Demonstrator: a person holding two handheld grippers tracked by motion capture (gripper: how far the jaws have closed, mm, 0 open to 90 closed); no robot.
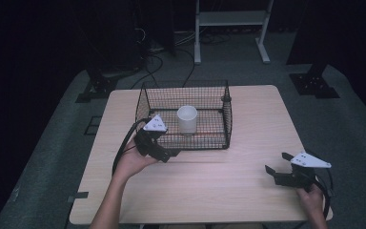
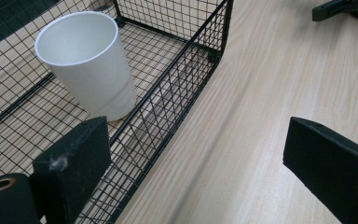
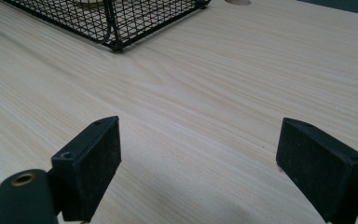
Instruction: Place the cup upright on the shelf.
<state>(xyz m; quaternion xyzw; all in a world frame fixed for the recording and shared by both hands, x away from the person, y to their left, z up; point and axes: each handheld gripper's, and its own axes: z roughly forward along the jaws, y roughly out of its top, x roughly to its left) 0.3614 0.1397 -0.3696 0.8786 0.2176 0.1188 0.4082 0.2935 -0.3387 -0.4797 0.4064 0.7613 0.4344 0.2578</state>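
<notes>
Dark room, wood table [image 1: 209, 176]. Cup [image 1: 187, 119] upright in basket [image 1: 226, 125]. Left gripper [image 1: 174, 153] wide open, empty, by basket front; right gripper [image 1: 275, 164] open, idle. Prob. approach step; next: reach over wall, straddle cup.

A pale wooden table [image 1: 248, 157] is standing on grey carpet [image 1: 348, 129]. Beyond its far edge, a white metal frame [image 1: 231, 19] is rising into the dark; black cables [image 1: 159, 59] are trailing across the floor beside black stand bases [image 1: 314, 83].
</notes>
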